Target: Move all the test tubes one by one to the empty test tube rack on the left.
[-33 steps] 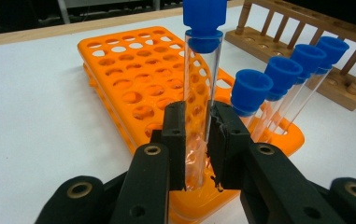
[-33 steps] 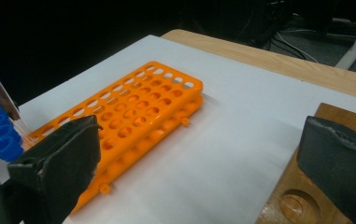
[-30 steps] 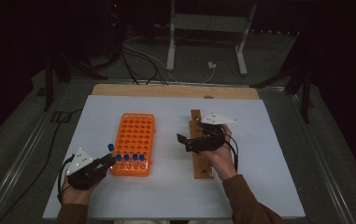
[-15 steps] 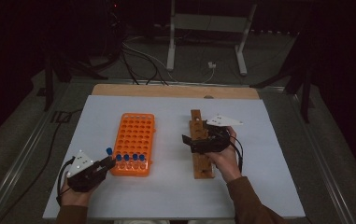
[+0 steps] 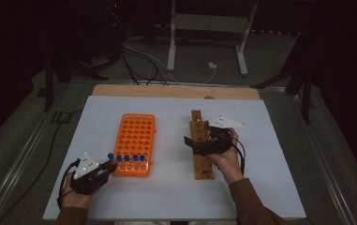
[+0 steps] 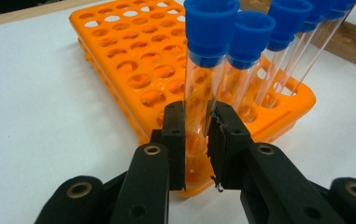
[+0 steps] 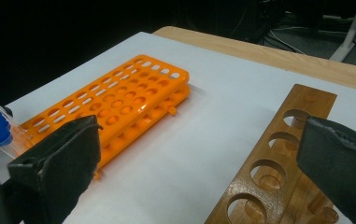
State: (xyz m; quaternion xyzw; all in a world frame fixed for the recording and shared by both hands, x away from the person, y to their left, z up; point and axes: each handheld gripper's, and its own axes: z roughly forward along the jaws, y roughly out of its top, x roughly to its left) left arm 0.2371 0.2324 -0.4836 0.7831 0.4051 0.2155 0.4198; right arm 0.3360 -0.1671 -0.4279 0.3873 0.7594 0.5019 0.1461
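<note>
left gripper clamps the corner blue-capped tube in the orange rack; right gripper, jaws wide and empty, over the wooden rack, every visible hole empty; no tube transferred yet.

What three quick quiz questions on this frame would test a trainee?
1. True or false: the left gripper is shut on a blue-capped tube in the orange rack.
2. How many blue-capped tubes stand in that rack? A) two B) five C) nine
3. What lies under the open right gripper?

Key: 1 true. 2 B. 3 the wooden rack, its visible holes empty.
</note>
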